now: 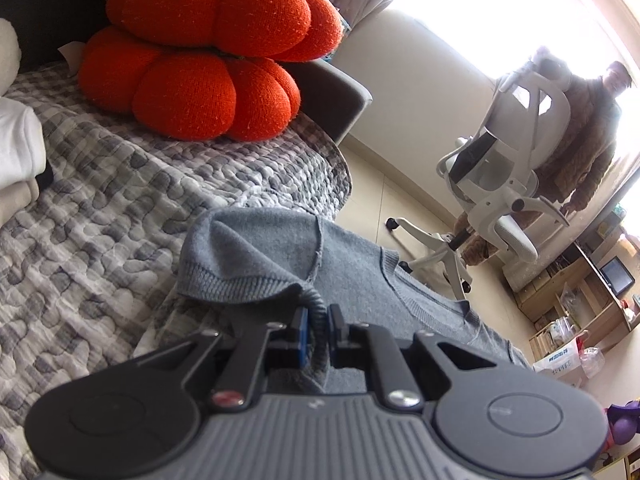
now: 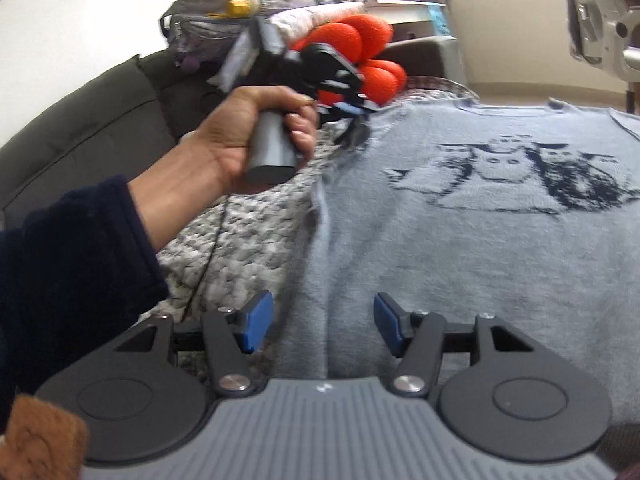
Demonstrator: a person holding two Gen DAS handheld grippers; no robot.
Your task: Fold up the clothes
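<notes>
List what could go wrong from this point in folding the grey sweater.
1. The left gripper pinches only a narrow ribbed edge of the grey knit sweater with the dark animal print; that thin bite might slip out mid-fold.
2. The right gripper is open above the body and holds nothing, so the fold may drag unevenly.
3. The sweater lies partly over the edge of the grey quilted cover; it could slide off.

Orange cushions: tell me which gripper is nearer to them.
Left. The left gripper, shut on the grey sweater's ribbed edge, is at the sweater's far corner, near the orange cushions. The right gripper is open over the sweater's near part, farther away.
</notes>
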